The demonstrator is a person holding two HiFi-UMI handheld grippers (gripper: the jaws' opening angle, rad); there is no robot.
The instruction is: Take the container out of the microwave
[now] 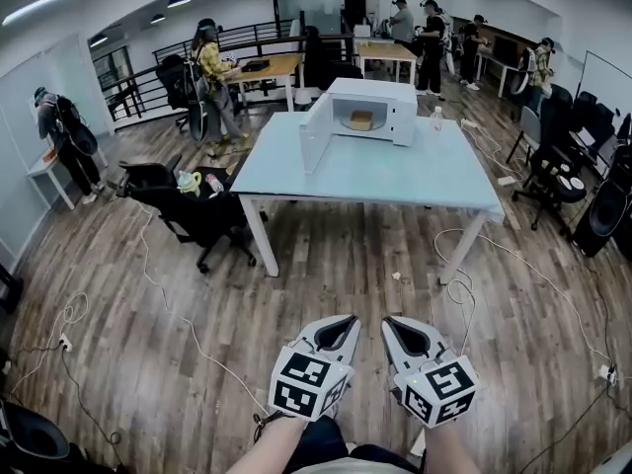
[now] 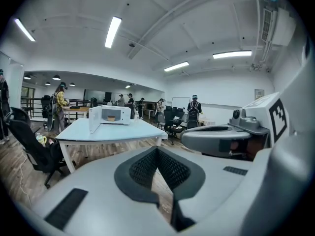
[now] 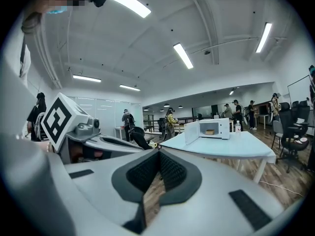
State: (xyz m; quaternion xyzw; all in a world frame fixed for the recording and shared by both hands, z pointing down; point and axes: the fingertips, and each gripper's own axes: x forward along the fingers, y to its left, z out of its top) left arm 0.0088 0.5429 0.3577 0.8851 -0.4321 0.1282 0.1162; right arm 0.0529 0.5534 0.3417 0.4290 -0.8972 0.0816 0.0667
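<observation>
Head view: the left tool (image 1: 346, 322) and the right tool (image 1: 392, 324) are held side by side low in the picture, over the wooden floor (image 1: 326, 265) and well short of the bench (image 1: 395, 181). On the bench stands a white microwave (image 1: 380, 95) with its door (image 1: 316, 132) swung wide to the left. The container (image 1: 360, 120), a small tan box, sits inside the cavity. A bottle (image 1: 436, 118) stands on the bench just right of the microwave, and a black office chair (image 1: 202, 215) is beside the bench's left end.

Left gripper view: the left tool (image 2: 157, 149) has its tips pressed together with nothing between them, only floor showing through the gap behind the tips. The right tool (image 2: 216, 137) lies alongside at the right. Far ahead, the microwave (image 2: 120, 113) stands open on the bench (image 2: 110, 132), the container (image 2: 111, 118) inside.

Right gripper view: the right tool (image 3: 158, 152) is likewise pressed together and pinches nothing. The left tool (image 3: 106, 144) shows at the left. The microwave (image 3: 219, 127) stands far off on the bench (image 3: 221, 145), door open, the container (image 3: 209, 132) on its floor.
</observation>
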